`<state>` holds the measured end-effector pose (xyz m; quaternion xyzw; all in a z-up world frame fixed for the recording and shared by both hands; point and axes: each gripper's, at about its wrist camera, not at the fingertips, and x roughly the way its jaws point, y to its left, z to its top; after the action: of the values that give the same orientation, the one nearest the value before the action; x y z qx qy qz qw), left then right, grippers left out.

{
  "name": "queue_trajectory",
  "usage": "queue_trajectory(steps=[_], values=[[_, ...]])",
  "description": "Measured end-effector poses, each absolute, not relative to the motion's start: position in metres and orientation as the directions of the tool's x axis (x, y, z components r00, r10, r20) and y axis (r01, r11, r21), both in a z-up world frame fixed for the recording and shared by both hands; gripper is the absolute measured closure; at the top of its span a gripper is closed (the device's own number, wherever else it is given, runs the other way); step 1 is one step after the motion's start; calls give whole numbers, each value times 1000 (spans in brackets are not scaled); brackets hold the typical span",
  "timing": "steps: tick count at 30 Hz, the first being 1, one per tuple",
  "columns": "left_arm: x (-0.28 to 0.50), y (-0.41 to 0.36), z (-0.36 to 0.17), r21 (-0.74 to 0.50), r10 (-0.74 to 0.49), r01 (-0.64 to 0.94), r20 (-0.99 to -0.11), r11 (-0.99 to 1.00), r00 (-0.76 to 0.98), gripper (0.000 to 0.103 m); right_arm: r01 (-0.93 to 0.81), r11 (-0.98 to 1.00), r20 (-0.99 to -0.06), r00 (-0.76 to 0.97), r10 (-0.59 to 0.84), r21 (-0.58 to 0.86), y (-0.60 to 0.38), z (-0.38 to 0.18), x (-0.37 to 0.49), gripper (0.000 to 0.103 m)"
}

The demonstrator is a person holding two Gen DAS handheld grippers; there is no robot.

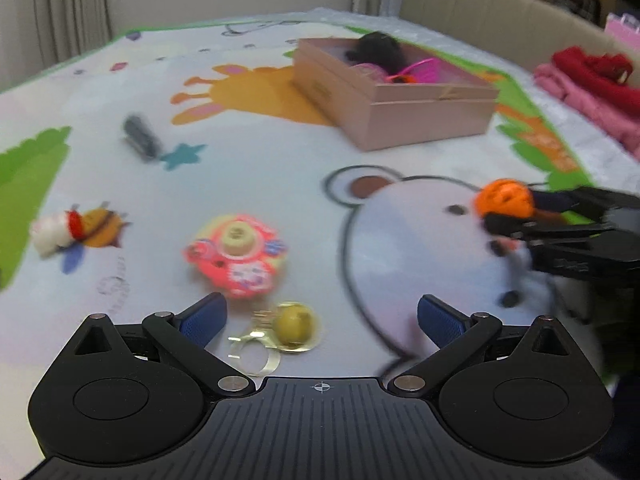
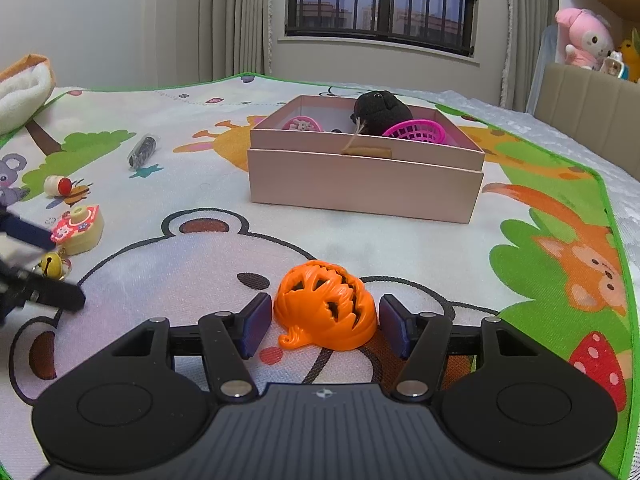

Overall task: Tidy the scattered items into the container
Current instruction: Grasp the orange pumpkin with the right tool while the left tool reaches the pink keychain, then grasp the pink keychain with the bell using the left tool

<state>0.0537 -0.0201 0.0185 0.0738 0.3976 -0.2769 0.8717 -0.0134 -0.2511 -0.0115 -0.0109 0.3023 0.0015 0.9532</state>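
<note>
A pink cardboard box sits on the play mat and holds a black plush toy and a pink basket. My right gripper is open, its pads on either side of an orange pumpkin toy resting on the mat. My left gripper is open and empty, with a gold bell on a ring between its fingers. A pink and cream round toy lies just beyond the bell.
A small white and red spool and a dark cylinder lie at the left on the mat. Folded red and pink clothes lie at the right. A beige headboard stands behind.
</note>
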Motion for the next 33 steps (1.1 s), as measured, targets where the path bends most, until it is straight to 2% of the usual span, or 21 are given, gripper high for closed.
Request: queue_trajectory(steps=[5, 15, 21, 25, 29, 33], values=[[47, -40, 21, -164, -509, 593, -715, 788, 479, 0, -9, 1000, -575, 818, 8, 1, -255, -11, -14, 43], [23, -62, 26, -208, -617, 709, -686, 674, 386, 0, -9, 1000, -577, 817, 19, 20, -256, -11, -14, 42], [20, -56, 30, -143, -571, 696, -696, 704, 434, 0, -8, 1000, -577, 817, 18, 20, -256, -12, -14, 42], [19, -59, 28, -72, -497, 658, -718, 750, 488, 0, -7, 1000, -577, 816, 16, 17, -256, -12, -14, 41], [18, -67, 25, -54, -483, 645, -711, 762, 512, 0, -5, 1000, -578, 816, 13, 15, -255, -12, -13, 39], [16, -72, 19, 41, -416, 645, -733, 763, 539, 0, -5, 1000, -578, 816, 13, 16, -255, -12, -13, 39]])
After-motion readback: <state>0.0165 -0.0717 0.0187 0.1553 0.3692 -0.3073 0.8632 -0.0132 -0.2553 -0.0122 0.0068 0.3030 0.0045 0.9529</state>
